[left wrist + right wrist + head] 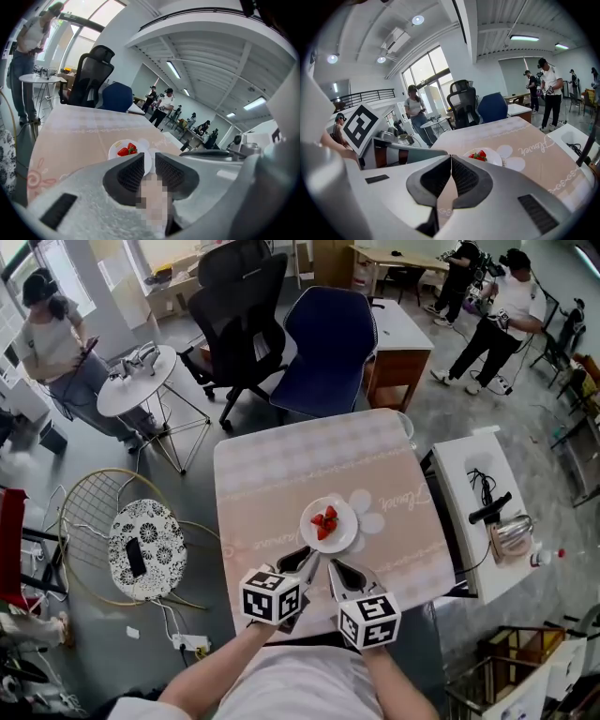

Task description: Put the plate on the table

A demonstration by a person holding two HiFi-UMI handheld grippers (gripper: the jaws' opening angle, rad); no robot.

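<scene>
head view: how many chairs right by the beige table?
3. A black mesh office chair and a dark blue padded chair stand at the far edge of the beige table. A round gold wire chair with patterned cushion is on its left. Others further back may be hidden.

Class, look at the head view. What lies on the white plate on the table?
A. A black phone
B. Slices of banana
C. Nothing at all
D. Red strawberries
D: red strawberries sit in a small cluster on the white plate, which rests on the table.
</scene>
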